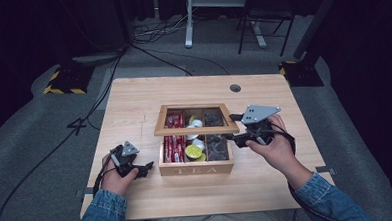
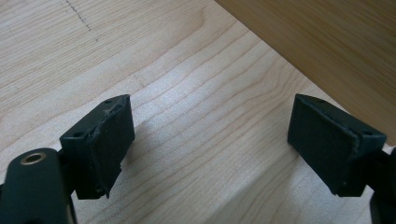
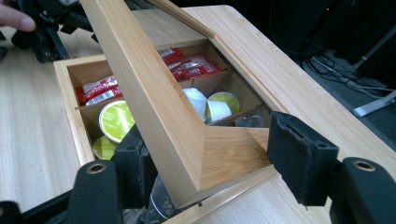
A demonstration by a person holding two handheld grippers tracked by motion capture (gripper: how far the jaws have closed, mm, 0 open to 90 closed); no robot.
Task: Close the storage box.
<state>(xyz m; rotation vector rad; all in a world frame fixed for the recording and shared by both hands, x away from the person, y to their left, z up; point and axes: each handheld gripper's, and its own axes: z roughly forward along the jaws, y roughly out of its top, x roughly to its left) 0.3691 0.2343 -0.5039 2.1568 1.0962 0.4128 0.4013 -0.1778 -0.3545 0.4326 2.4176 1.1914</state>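
A rectangular wooden tea box point(image 1: 196, 168), lettered TEA on its front wall, is sitting at the middle of a pale, fine-grained wooden table point(image 1: 133, 98). Its lid point(image 1: 195, 131), a wooden frame around a see-through pane, is standing half raised over the compartments. Six compartments are showing through and below it, in two rows of three. The left pair is holding glossy red sachets point(image 1: 174, 147). The middle pair is holding round pods with green and white foil tops point(image 1: 194, 151). The right pair is holding dark items that cannot be identified.

The right gripper point(image 1: 237, 138) is sitting at the lid's right front corner. Its padded black jaws are straddling that corner in the right gripper view, and a gap is showing at the visible pad, so the corner point(image 3: 224, 158) is lying loose between them.

The left gripper point(image 1: 147, 168) is resting low on the table just beside the box's left wall, jaws wide apart and empty.
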